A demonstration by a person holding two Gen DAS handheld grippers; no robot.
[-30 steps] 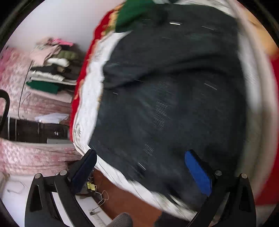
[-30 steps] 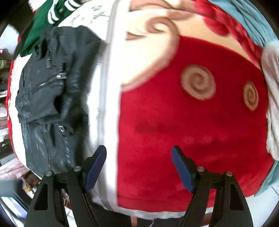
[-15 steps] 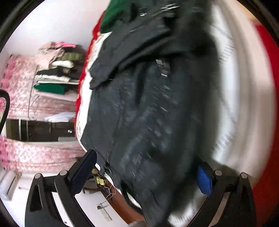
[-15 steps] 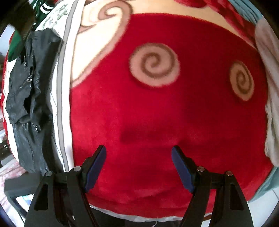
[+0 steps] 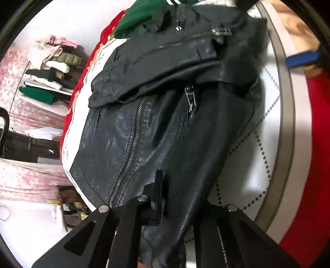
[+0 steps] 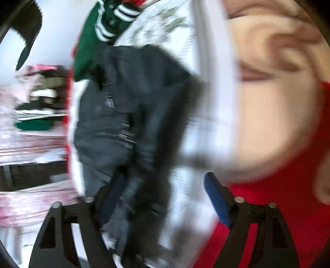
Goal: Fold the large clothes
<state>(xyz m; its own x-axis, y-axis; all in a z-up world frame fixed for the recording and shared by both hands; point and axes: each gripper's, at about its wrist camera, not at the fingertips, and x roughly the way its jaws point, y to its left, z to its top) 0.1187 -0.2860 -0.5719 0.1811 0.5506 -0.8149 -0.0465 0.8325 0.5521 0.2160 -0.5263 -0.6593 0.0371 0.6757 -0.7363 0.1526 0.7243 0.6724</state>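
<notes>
A black leather jacket (image 5: 156,115) with silver zippers lies partly folded on a bed covered by a red, white and cream blanket (image 5: 274,144). My left gripper (image 5: 175,198) is shut on the jacket's near hem, leather bunched between its fingers. The right wrist view is blurred by motion. There the jacket (image 6: 127,115) shows at centre left. My right gripper (image 6: 165,198) is open and empty, over the jacket's right edge and the blanket (image 6: 268,103). One blue pad of the right gripper (image 5: 302,58) shows at the upper right of the left wrist view.
A green garment with white stripes (image 5: 144,16) lies beyond the jacket's collar; it also shows in the right wrist view (image 6: 99,35). A stack of folded clothes (image 5: 49,70) sits at the far left on pink floral bedding (image 5: 26,175). A dark bench (image 5: 24,146) stands below it.
My left gripper has closed on the jacket's hem; it was open before. My right gripper has swung left from over the red blanket toward the jacket, still open.
</notes>
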